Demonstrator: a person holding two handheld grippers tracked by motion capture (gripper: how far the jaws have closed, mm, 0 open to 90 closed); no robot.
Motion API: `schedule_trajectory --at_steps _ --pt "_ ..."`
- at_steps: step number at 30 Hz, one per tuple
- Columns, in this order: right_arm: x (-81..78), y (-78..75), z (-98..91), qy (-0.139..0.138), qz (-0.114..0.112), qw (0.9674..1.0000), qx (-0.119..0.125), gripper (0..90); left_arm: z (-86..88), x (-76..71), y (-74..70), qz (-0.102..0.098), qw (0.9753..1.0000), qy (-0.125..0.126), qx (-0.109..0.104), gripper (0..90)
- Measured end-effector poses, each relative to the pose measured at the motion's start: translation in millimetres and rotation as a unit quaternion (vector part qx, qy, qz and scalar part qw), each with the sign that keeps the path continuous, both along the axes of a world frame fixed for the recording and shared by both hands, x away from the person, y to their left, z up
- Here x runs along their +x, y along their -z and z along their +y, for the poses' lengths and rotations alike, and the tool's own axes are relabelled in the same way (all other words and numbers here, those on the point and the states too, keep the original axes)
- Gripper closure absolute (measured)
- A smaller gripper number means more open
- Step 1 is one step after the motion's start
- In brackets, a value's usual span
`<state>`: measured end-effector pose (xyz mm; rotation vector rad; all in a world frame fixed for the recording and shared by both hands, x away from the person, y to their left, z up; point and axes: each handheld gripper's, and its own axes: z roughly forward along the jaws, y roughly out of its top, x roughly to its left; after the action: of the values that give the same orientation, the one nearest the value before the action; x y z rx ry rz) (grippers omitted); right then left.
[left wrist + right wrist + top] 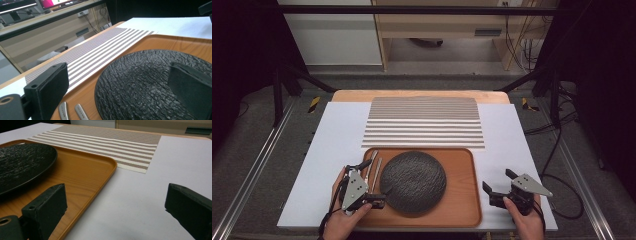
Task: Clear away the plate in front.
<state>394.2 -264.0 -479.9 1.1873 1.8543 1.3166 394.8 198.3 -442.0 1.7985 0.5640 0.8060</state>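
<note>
A dark, rough-textured round plate (413, 181) lies on an orange-brown wooden tray (462, 156). Two metal cutlery handles (373, 167) lie on the tray left of the plate. My left gripper (371, 182) hangs open over the tray's left part, with nothing between its jaws. In the left gripper view that gripper (117, 75) spans the plate (145, 75), one jaw by the cutlery handles (81, 112). My right gripper (498, 181) is open just right of the tray, over the white table. In the right gripper view that gripper (116, 200) straddles the tray's edge (110, 170) and holds nothing.
A striped beige and white placemat (424, 122) lies flat behind the tray. The white table top (337, 150) extends on both sides of the tray. Beyond the table's far edge stand wooden furniture (437, 25) and loose cables (522, 50).
</note>
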Motion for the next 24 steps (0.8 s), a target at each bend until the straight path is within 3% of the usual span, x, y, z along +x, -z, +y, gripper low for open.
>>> schedule_trajectory --at_steps 24 --pt "-0.4 -0.4 -0.9 0.0 -0.001 1.0 0.002 3.9 22.2 6.2 -6.2 0.003 0.9981 -0.03 -0.054 3.4"
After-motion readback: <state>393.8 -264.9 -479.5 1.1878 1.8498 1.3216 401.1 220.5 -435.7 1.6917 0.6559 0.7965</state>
